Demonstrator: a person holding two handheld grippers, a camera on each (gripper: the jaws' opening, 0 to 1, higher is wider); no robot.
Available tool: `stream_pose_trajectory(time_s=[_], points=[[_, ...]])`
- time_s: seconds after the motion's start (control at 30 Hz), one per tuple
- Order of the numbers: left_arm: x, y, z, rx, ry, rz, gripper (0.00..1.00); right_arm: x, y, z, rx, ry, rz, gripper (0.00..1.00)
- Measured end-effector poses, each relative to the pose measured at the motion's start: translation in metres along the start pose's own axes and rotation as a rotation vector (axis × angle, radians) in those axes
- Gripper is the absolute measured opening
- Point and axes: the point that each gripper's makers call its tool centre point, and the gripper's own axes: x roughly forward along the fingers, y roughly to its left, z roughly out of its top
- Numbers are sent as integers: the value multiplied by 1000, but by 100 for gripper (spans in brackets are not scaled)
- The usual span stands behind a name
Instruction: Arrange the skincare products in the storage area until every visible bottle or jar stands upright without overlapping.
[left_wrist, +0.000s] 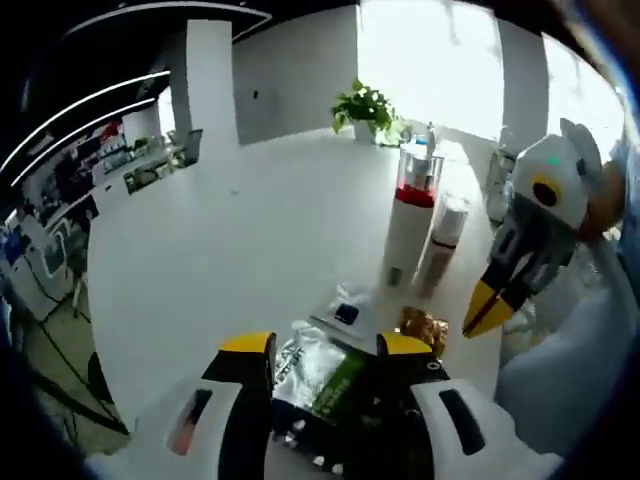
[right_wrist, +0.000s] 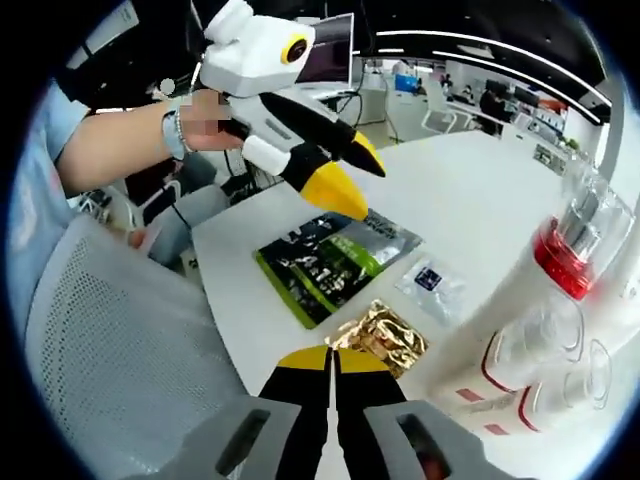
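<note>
A tall white bottle (left_wrist: 409, 215) with a red band and clear cap stands upright on the white table (left_wrist: 230, 250), a smaller capped bottle (left_wrist: 446, 234) close beside it. In the right gripper view the tall bottle (right_wrist: 553, 262) rises at the right with two smaller clear-capped bottles (right_wrist: 528, 347) next to it. A silver-green sachet (left_wrist: 318, 378) lies flat beneath my open left gripper (left_wrist: 326, 346). A gold sachet (right_wrist: 381, 339) lies just beyond my right gripper (right_wrist: 333, 361), whose jaws are pressed together with nothing between them. A small clear sachet (right_wrist: 430, 280) lies between the sachets and the bottles.
A potted plant (left_wrist: 364, 105) stands at the table's far edge. A grey mesh chair back (right_wrist: 100, 330) is at the table's near side, by a person's arm (right_wrist: 110, 145). Desks and screens fill the room behind.
</note>
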Motion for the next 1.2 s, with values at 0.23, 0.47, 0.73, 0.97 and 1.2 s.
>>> stream_pose_trajectory(time_s=[0.23, 0.47, 0.73, 0.97, 1.2], points=[[-15, 3, -58, -210, 28, 86, 33, 32, 8, 20, -131, 57, -76, 0], [-5, -4, -78, -253, 28, 113, 30, 60, 13, 19, -73, 62, -85, 0], [0, -7, -76, -244, 36, 111, 24, 60, 12, 9, -10, 57, -67, 0], [1, -9, -74, -219, 37, 107, 25, 60, 13, 8, -22, 42, -68, 0], [2, -12, -74, -212, 38, 102, 26, 59, 11, 7, -13, 43, -68, 0]])
